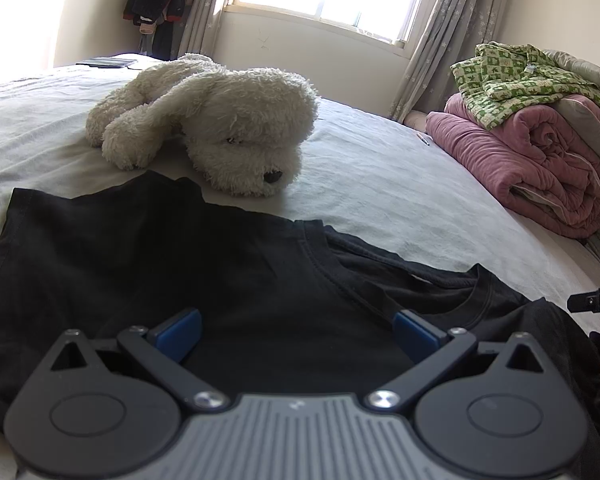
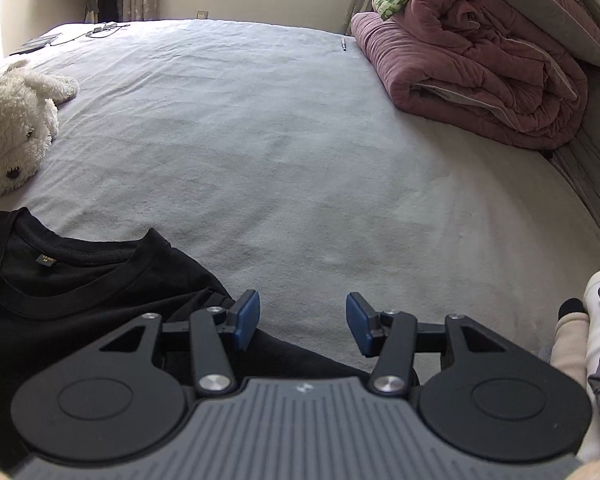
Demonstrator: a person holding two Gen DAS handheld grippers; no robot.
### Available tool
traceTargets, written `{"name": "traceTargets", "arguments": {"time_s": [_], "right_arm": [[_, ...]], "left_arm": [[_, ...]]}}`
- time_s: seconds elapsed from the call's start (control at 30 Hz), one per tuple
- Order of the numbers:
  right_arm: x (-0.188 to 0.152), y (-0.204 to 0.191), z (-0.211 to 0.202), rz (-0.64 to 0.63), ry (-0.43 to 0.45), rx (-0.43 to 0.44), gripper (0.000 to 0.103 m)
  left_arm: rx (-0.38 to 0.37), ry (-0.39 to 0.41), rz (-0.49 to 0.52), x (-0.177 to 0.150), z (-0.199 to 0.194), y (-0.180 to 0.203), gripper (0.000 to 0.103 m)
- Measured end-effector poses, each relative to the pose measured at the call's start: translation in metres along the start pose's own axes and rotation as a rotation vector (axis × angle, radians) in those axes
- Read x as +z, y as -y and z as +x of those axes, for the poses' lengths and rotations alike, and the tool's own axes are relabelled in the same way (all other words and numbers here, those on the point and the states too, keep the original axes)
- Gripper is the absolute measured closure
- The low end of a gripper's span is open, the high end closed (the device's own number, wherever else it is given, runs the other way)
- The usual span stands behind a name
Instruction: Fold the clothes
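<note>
Black T-shirt (image 1: 148,264) lies spread on the grey-sheeted bed (image 2: 284,128), its neckline turned toward the right gripper's side and a layer of cloth already doubled over the body near the collar, so the fold looks partly made. A rolled pink quilt (image 2: 472,60) with a green patterned garment (image 1: 516,80) on top sits at the far right of the bed, well apart from the shirt; a white plush dog (image 1: 220,128) lies just beyond the shirt's far edge.

Left gripper (image 1: 296,336) hangs low over the middle of the shirt with its blue fingers (image 1: 180,330) spread wide and nothing between them. Right gripper (image 2: 302,322) is over the shirt's edge beside the collar, its fingers (image 2: 246,320) parted and empty, bare sheet showing in the gap.

Judging from this, the step in hand is taking a fresh hold for the next fold. To do it well, each gripper should pinch a single clean edge, not a bunched double layer, at matching points on either side so the crease runs straight. Lift only enough to clear the bed, carry the cloth over evenly, and keep it away from the plush dog.
</note>
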State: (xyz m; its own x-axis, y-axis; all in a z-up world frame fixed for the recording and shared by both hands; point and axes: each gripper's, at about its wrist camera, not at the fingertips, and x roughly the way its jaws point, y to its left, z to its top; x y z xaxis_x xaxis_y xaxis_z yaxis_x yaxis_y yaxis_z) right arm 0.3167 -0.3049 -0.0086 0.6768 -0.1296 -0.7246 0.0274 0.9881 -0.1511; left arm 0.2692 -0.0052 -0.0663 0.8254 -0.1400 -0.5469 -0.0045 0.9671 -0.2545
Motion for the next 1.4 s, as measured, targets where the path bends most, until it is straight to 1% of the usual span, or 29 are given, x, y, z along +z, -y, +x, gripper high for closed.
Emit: {"name": "traceTargets", "arguments": {"time_s": [0.13, 0.17, 0.27, 0.33, 0.37, 0.4, 0.43, 0.47, 0.5, 0.53, 0.6, 0.67, 0.73, 0.8, 0.87, 0.9, 0.97, 1.07, 1.13, 1.17, 1.23, 1.27, 1.3, 1.4], "right_arm": [[-0.007, 0.013, 0.004, -0.006, -0.041, -0.134, 0.051], [-0.012, 0.016, 0.005, 0.0, -0.041, -0.155, 0.051], [-0.028, 0.021, 0.01, 0.024, -0.032, -0.209, 0.051], [-0.039, 0.023, 0.012, 0.039, 0.008, -0.236, 0.052], [-0.044, 0.025, 0.013, 0.051, 0.029, -0.23, 0.059], [-0.05, 0.026, 0.014, 0.066, 0.05, -0.217, 0.069], [-0.054, 0.026, 0.014, 0.083, 0.073, -0.203, 0.074], [-0.059, 0.026, 0.014, 0.102, 0.096, -0.19, 0.084], [-0.064, 0.026, 0.013, 0.121, 0.12, -0.176, 0.09], [-0.068, 0.023, 0.013, 0.124, 0.145, -0.185, 0.091], [-0.075, 0.015, 0.009, 0.118, 0.202, -0.235, 0.097], [-0.08, 0.013, 0.005, 0.132, 0.253, -0.286, 0.098], [-0.082, 0.023, -0.004, 0.191, 0.301, -0.281, 0.098], [-0.082, 0.036, -0.008, 0.245, 0.315, -0.257, 0.098], [-0.084, 0.05, -0.008, 0.302, 0.308, -0.239, 0.099], [-0.084, 0.057, -0.007, 0.327, 0.305, -0.233, 0.099], [-0.084, 0.067, -0.008, 0.362, 0.308, -0.205, 0.1], [-0.081, 0.065, -0.012, 0.343, 0.326, -0.197, 0.1], [-0.082, 0.065, -0.013, 0.331, 0.332, -0.191, 0.1], [-0.083, 0.066, -0.014, 0.333, 0.332, -0.178, 0.1], [-0.083, 0.069, -0.014, 0.345, 0.331, -0.154, 0.1], [-0.084, 0.07, -0.014, 0.347, 0.331, -0.147, 0.1], [-0.084, 0.071, -0.015, 0.349, 0.331, -0.141, 0.1], [-0.085, 0.072, -0.015, 0.351, 0.33, -0.128, 0.1]], "left_arm": [[0.0, 0.0, 0.0, 0.0, 0.0, 0.0, 0.001], [0.001, 0.0, 0.0, 0.0, 0.0, 0.0, 0.001], [0.002, 0.0, 0.002, 0.0, 0.001, 0.0, 0.001], [0.006, 0.001, 0.01, -0.001, 0.001, 0.001, 0.001], [0.009, 0.002, 0.014, -0.001, 0.001, 0.002, 0.001], [0.015, 0.001, 0.022, -0.001, 0.001, 0.003, 0.001], [0.021, 0.0, 0.029, -0.001, 0.002, 0.005, 0.001], [0.025, 0.0, 0.035, -0.001, 0.002, 0.005, 0.001], [0.028, -0.001, 0.04, -0.002, 0.002, 0.006, 0.001], [0.028, -0.001, 0.04, -0.002, 0.002, 0.006, 0.001], [0.025, -0.001, 0.038, -0.002, 0.002, 0.005, 0.001], [0.025, -0.001, 0.04, -0.002, 0.002, 0.006, 0.001], [0.032, -0.001, 0.048, -0.002, 0.002, 0.007, 0.001], [0.036, 0.001, 0.053, -0.001, 0.001, 0.009, 0.002], [0.026, 0.016, 0.063, 0.001, -0.004, 0.011, 0.016], [0.016, 0.015, 0.072, 0.002, -0.005, 0.012, 0.027], [0.007, -0.002, 0.113, 0.006, -0.008, 0.021, 0.028], [0.034, 0.006, 0.214, 0.014, -0.01, 0.045, 0.028], [0.003, 0.001, 0.286, 0.024, -0.005, 0.066, 0.027], [-0.03, 0.0, 0.32, 0.029, 0.002, 0.078, 0.027], [-0.1, -0.001, 0.387, 0.04, 0.017, 0.101, 0.023], [-0.13, 0.003, 0.415, 0.043, 0.026, 0.109, 0.023], [-0.182, 0.001, 0.449, 0.046, 0.04, 0.119, 0.023], [-0.258, -0.052, 0.476, 0.052, 0.073, 0.131, 0.023]]}}
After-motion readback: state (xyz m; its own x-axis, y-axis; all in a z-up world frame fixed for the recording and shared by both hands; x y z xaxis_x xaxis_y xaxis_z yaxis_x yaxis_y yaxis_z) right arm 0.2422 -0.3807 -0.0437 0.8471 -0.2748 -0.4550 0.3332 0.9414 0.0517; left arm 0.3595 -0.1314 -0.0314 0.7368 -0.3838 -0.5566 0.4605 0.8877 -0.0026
